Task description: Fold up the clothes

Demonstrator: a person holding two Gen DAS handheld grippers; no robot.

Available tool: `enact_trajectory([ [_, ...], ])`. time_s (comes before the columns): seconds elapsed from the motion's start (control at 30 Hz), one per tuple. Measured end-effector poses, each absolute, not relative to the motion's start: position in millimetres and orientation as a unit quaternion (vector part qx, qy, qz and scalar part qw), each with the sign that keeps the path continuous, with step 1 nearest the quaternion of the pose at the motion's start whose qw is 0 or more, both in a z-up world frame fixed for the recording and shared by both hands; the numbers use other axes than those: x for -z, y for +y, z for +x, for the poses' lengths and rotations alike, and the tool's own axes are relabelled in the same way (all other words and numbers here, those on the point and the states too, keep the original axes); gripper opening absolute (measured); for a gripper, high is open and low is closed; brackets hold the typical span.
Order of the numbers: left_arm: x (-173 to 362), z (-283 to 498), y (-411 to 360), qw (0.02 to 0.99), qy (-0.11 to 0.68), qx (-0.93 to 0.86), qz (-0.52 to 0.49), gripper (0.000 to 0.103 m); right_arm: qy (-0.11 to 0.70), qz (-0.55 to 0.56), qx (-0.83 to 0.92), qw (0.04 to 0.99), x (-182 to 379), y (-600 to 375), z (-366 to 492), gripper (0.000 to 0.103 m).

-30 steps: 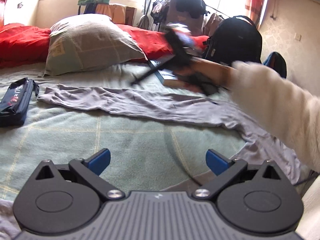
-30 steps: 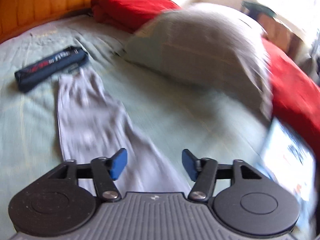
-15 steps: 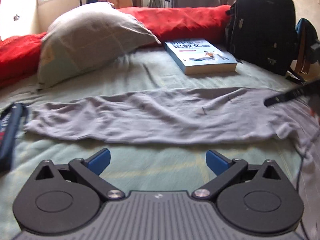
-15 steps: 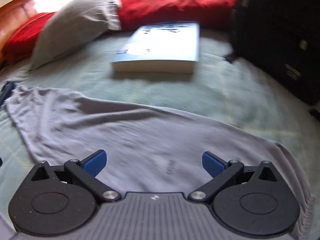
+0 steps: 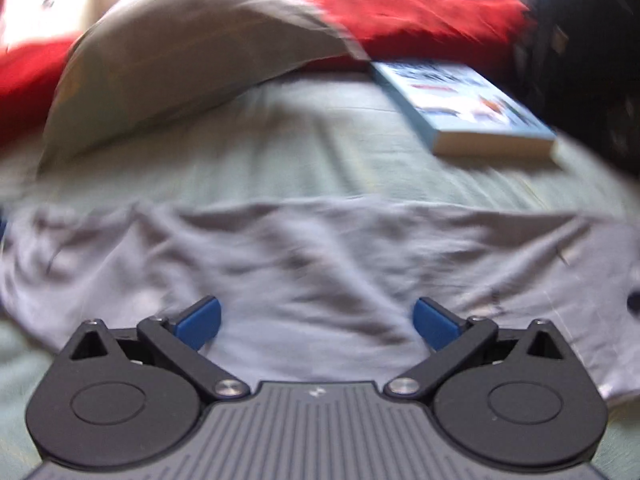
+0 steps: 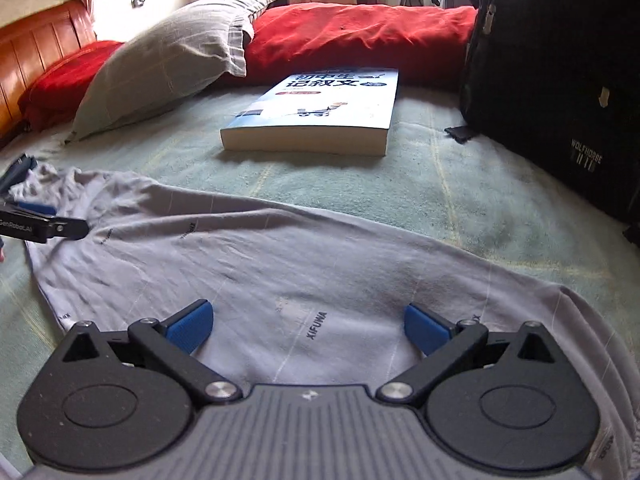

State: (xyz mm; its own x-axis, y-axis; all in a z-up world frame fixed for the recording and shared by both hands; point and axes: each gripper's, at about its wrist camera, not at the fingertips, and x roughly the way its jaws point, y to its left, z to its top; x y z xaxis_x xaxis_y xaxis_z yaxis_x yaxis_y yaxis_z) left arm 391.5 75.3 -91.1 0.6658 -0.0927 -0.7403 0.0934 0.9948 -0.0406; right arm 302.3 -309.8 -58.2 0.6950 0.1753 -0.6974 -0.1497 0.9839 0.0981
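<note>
A grey garment (image 6: 280,264) lies spread in a long strip across the green bedspread (image 6: 460,200). My right gripper (image 6: 307,326) hovers low over its right part, jaws wide open with nothing between the blue pads. In the blurred left wrist view the same grey garment (image 5: 320,256) fills the middle, and my left gripper (image 5: 318,320) stands open over it, empty. The left gripper's black finger (image 6: 44,226) shows at the left edge of the right wrist view, above the garment's left end.
A blue-covered book (image 6: 316,112) lies on the bedspread beyond the garment. A grey pillow (image 6: 168,60) and a red quilt (image 6: 360,36) sit at the back. A black backpack (image 6: 560,72) stands at the right. A dark pouch (image 6: 16,168) lies at the far left.
Both grippers have come down closer to the grey garment. The right gripper swung from the pillow side to the garment's right part and its jaws widened. The sleeved arm has left the left view.
</note>
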Motion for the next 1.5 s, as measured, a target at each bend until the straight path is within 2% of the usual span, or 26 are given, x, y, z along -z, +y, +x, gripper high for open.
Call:
enact_trajectory([
  [0.17,78.5,394.0,96.2,0.900,0.433,-0.043,-0.025,0.101,0.379,0.065,-0.092,0.918,54.6,-321.4,301.8,0.103],
  [0.37,43.3,402.7,23.2,0.893,0.416,0.119,-0.126,0.101,0.375,0.090,-0.127,0.914,48.1,-323.8,296.3,0.103],
  [0.53,47.8,427.2,-42.2,0.847,0.439,0.224,-0.200,0.102,0.376,0.097,-0.122,0.913,50.7,-326.1,297.5,0.103],
  [0.7,79.0,453.6,-60.4,0.844,0.454,0.193,-0.209,0.102,0.374,0.115,-0.126,0.912,51.4,-330.0,296.5,0.103],
  [0.77,83.1,459.3,-57.8,0.869,0.420,0.163,-0.205,0.102,0.373,0.116,-0.127,0.912,51.7,-330.5,296.2,0.103],
  [0.9,75.7,457.1,-56.2,0.891,0.395,0.114,-0.191,0.102,0.373,0.124,-0.129,0.911,50.8,-332.7,294.7,0.103],
  [1.07,60.4,434.7,-62.8,0.874,0.398,0.192,-0.201,0.102,0.374,0.139,-0.138,0.906,49.7,-334.7,293.7,0.103],
  [1.17,67.4,430.0,-66.5,0.850,0.427,0.216,-0.221,0.102,0.379,0.138,-0.149,0.903,48.6,-330.7,292.1,0.103],
  [1.27,81.9,428.6,-62.3,0.840,0.458,0.187,-0.222,0.102,0.386,0.118,-0.169,0.899,47.6,-322.6,290.0,0.103],
  [1.4,72.2,418.4,-43.5,0.847,0.447,0.185,-0.222,0.102,0.389,0.072,-0.173,0.902,46.8,-307.6,285.4,0.103],
  [1.5,55.7,414.4,-25.0,0.868,0.431,0.168,-0.182,0.102,0.396,0.063,-0.197,0.895,45.3,-298.8,282.1,0.103],
])
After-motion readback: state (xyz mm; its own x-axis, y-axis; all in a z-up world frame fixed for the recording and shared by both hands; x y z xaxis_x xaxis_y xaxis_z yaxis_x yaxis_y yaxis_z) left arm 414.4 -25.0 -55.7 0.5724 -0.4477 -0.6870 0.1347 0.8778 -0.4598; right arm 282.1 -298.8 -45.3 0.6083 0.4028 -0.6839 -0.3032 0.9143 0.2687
